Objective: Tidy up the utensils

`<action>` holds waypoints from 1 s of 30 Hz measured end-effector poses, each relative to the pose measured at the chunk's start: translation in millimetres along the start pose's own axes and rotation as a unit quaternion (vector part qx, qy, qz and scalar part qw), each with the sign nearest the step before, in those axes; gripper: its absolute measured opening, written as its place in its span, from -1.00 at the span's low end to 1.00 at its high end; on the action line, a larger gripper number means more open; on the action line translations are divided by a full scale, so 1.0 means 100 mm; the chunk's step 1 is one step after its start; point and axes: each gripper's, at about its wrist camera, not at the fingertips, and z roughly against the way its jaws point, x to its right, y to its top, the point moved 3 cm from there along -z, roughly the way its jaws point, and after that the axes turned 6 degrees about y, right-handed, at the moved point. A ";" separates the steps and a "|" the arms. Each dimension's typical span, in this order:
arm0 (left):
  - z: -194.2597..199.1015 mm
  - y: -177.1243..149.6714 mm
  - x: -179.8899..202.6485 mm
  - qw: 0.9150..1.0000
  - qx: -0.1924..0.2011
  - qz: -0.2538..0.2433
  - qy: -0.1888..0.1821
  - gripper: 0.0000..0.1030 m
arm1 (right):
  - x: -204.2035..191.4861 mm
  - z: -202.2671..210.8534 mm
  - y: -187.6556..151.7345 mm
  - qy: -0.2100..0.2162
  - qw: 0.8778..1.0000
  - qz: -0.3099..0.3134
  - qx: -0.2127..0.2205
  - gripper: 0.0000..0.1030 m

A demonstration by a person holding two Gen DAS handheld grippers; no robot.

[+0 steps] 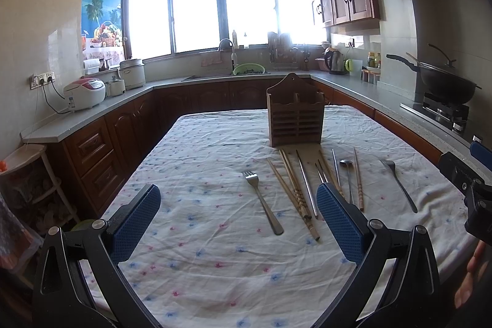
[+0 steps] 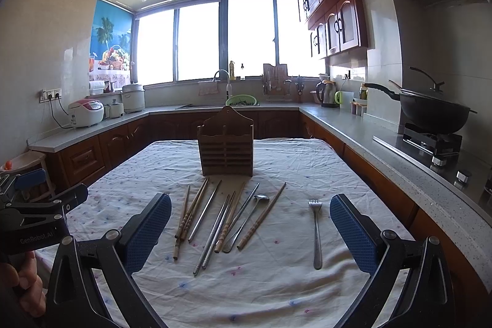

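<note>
We've got both hand-held grippers, left and right, spread wide and empty over the table. Chopsticks, spoon and forks lie fanned before the wooden holder, probably for easy picking.

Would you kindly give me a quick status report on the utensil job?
Left gripper and right gripper both open, empty, above the table. Chopsticks, spoon, forks flat on cloth; wooden holder upright behind. Nothing blocking.

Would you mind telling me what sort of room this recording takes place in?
A home kitchen, most likely: a wok sits on a gas stove, a sink faucet stands under the window, and a rice cooker rests on the counter.
</note>
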 end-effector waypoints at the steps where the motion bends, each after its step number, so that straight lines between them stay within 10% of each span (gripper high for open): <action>1: 0.00 0.00 0.00 1.000 0.000 0.000 0.000 1.00 | 0.00 0.00 0.00 0.000 1.000 0.000 0.000 1.00; 30: -0.27 0.13 -0.10 0.999 -0.029 0.020 -0.020 1.00 | 0.03 -0.13 0.12 0.009 1.000 -0.006 -0.017 1.00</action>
